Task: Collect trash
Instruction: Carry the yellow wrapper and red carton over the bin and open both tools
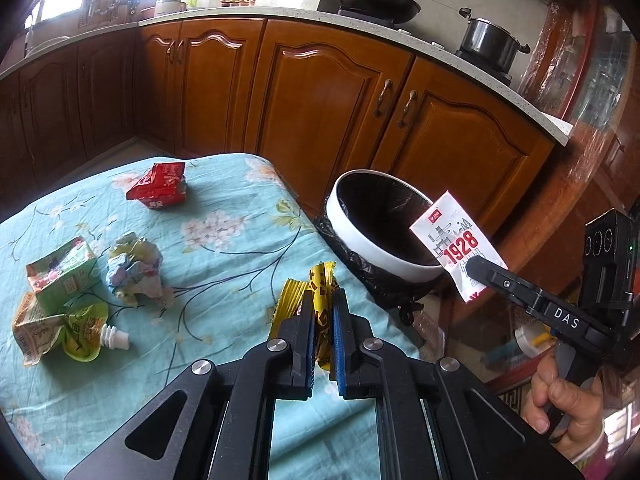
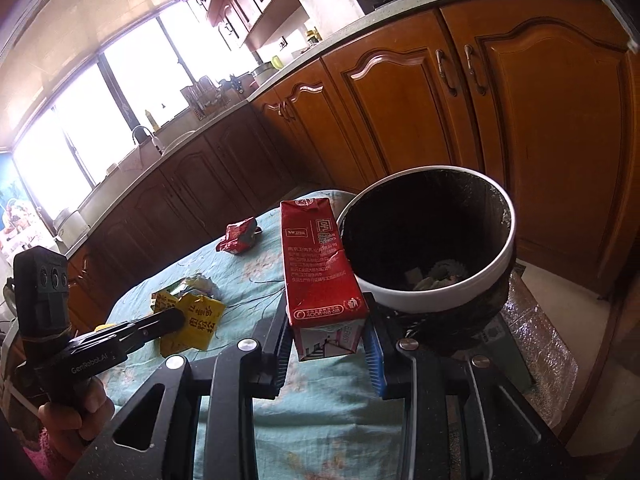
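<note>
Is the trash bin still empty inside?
No. The right wrist view looks into the black-lined trash bin and shows crumpled pale scraps already lying at its bottom.

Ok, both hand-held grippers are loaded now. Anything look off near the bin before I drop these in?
Nothing alarming. The bin stands upright beside the table, with its black liner bunched loosely below the rim. The carton in the right hand-held gripper is dented. Crumpled packs remain on the cloth.

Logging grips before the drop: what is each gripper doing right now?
Left gripper: shut on the yellow wrapper.
Right gripper: shut on the red milk carton, beside the trash bin.
</note>
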